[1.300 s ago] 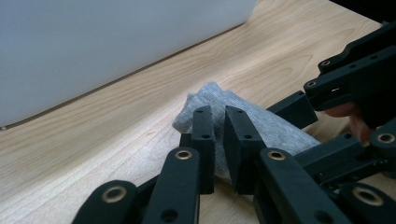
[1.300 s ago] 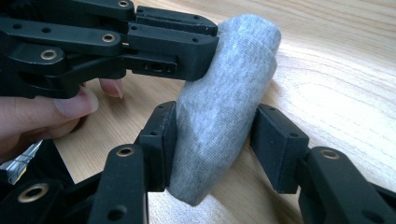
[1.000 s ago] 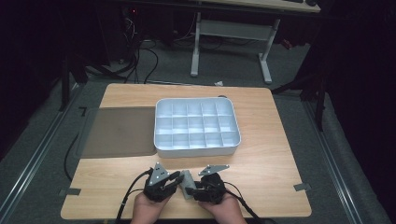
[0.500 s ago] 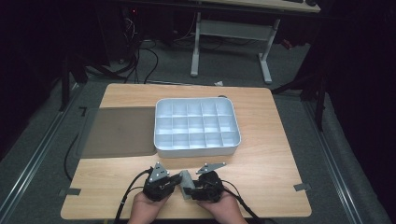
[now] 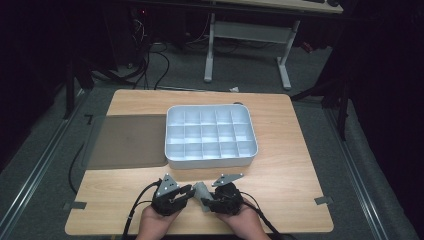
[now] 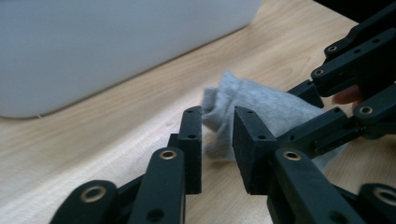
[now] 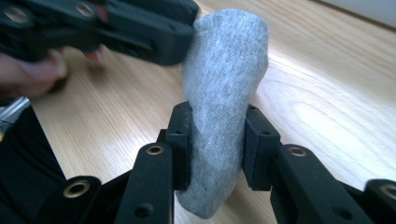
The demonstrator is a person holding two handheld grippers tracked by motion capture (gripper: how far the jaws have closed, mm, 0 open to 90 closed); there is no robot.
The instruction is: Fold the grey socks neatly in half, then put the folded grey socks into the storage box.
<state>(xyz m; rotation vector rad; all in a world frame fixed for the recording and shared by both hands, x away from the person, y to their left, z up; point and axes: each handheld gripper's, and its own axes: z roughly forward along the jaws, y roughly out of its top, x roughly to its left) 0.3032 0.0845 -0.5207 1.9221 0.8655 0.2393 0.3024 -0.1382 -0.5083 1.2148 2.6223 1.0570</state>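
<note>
Lying empty on the table (image 5: 280,175), the white compartment tray (image 5: 210,135) carried no readable writing. The right claw (image 7: 217,140) clenched a grey sock (image 7: 224,70), closing further. The left claw (image 6: 217,135) stood released beside it, having just widened.

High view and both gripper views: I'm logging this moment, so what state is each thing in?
Grey sock: bunched, lifted at one end, clamped.
Right hand-held gripper: shut on the grey sock, jaws have just been closing.
Left hand-held gripper: open, pads beside the sock's end, jaws have just been opening.
Compartment tray: upright, every compartment empty.
Dark mat: flat, bare.
</note>
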